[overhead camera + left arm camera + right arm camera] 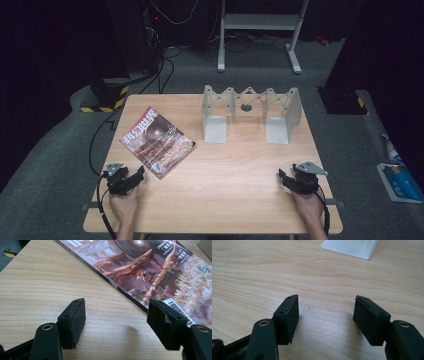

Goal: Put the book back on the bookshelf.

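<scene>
A: Item one — left gripper (139,176)?
B: Jaws apart, nothing between them but bare table (37,285). The magazine (157,140) lies flat just ahead of it, cover up; in the left gripper view its near corner, with the barcode, sits beside the right-hand jaw.

A: Item two — right gripper (282,176)?
B: Jaws wide, nothing held, low over the wood. The white folding rack (251,113) stands well ahead of it; one foot (352,247) lies beyond the jaws.

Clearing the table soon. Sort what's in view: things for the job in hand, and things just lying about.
In the job:
magazine
left claw, open beside it
expanding rack

Lying about:
right claw, open, idle
floor cables
metal stand
</scene>
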Tool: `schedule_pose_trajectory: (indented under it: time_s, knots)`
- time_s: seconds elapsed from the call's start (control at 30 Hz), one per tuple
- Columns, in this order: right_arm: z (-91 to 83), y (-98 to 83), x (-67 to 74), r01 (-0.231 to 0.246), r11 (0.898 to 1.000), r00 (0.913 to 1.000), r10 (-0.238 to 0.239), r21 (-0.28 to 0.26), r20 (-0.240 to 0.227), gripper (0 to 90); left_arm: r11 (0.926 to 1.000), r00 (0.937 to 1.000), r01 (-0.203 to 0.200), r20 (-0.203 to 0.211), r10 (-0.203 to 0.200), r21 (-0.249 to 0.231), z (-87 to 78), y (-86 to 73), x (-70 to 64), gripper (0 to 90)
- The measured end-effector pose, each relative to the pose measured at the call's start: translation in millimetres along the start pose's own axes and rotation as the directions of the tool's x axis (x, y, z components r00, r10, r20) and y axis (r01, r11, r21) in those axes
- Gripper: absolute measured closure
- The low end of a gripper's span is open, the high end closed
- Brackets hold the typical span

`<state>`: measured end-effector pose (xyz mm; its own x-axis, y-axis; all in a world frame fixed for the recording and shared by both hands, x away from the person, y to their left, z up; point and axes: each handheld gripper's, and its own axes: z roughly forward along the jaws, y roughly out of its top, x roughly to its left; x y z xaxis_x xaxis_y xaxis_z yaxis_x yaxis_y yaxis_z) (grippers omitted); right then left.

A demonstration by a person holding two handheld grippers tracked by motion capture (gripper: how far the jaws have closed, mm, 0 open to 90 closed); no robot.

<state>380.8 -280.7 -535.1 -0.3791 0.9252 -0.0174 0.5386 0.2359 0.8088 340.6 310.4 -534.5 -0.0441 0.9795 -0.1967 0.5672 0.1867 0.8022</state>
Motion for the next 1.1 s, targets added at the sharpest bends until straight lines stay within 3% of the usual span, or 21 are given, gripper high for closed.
schedule_pose_trajectory:
  time_s: [0.27, 0.53, 0.8, 1.0, 1.1]
  knots:
    - [-0.1, -0.1, 0.2, 0.006, 1.0, 1.0, -0.006, -0.001, -0.003, 37.0, 0.9999, 0.9999, -0.003, 0.012, 0.003, 0.013, -0.6, 0.5, 0.2, 32.4]
    - [-0.5, -0.4, 1.0, 0.013, 1.0, 0.9999, -0.013, -0.003, -0.003, 36.6, 0.9999, 0.9996, -0.009, 0.027, 0.009, -0.007, -3.0, 1.4, 1.3, 31.9]
    - [-0.9, -0.6, 1.8, 0.022, 1.0, 0.9997, -0.022, -0.004, -0.007, 36.6, 0.9966, 0.9963, 0.069, 0.054, -0.067, -0.045, -4.4, 5.2, 3.6, 31.5]
    - [-0.7, -0.6, 1.8, 0.023, 1.0, 0.9997, -0.023, -0.005, -0.007, 36.3, 0.9972, 0.9958, 0.068, 0.063, -0.066, -0.029, -2.0, 13.1, -0.1, 30.6]
    - [-0.8, -0.6, 1.9, 0.024, 1.0, 0.9997, -0.024, -0.005, -0.008, 36.3, 0.9955, 0.9936, 0.091, 0.07, -0.089, -0.028, 0.2, 14.1, 1.1, 29.9]
